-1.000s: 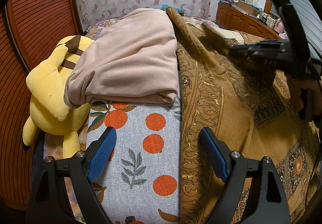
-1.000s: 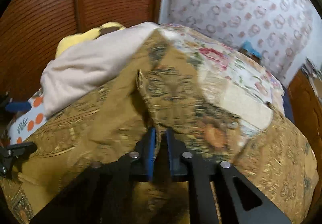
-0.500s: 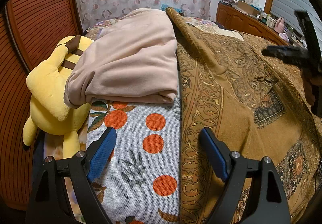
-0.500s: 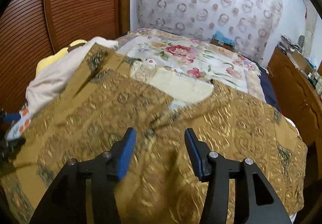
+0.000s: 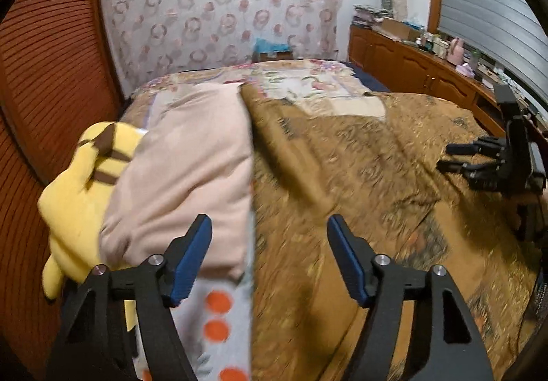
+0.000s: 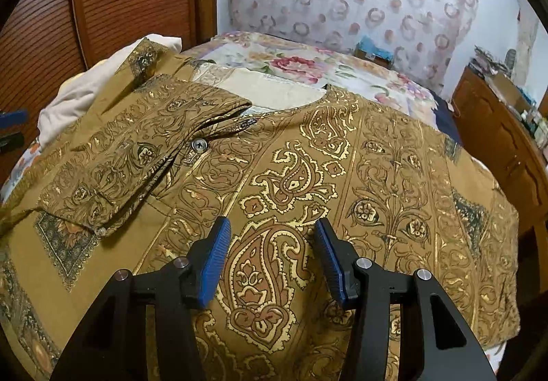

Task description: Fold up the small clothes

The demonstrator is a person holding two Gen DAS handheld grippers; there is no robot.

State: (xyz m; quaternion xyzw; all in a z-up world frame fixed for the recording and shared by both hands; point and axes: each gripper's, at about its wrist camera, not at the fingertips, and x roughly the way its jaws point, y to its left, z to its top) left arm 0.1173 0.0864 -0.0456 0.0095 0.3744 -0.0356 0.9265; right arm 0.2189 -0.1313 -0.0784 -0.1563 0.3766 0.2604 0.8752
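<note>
- On the bed (image 6: 342,73), under both of our claws, lies the brown patterned shirt (image 6: 308,182), spread flat, with one sleeve (image 6: 137,155) folded in over its chest.
- Our right claw (image 6: 270,259) hovers over the shirt's front with its blue pads (image 6: 214,261) well apart and nothing between them.
- Our left claw (image 5: 270,256) is likewise spread wide and empty, hanging above the shirt's left edge where it meets a pink cloth (image 5: 185,168).
- Only the right wrist view is sharp enough to show a silver button (image 6: 199,144) just beside the folded sleeve, the gold paisley print and the round neckline (image 6: 325,95) at the far end.
- Only the left wrist view shows a yellow plush toy (image 5: 78,189) pressed against the pink cloth, and a grey sheet with orange dots (image 5: 215,312) beneath that cloth.
- That view is blurred, so the shirt's pattern is hard to read there; it also catches our right claw (image 5: 459,158) from the side, low over the shirt at the far right.
- Both views show a wooden cabinet (image 5: 411,69) along the wall with clutter on top; we cannot make out what the items are.
- We can read no writing or labels anywhere.
</note>
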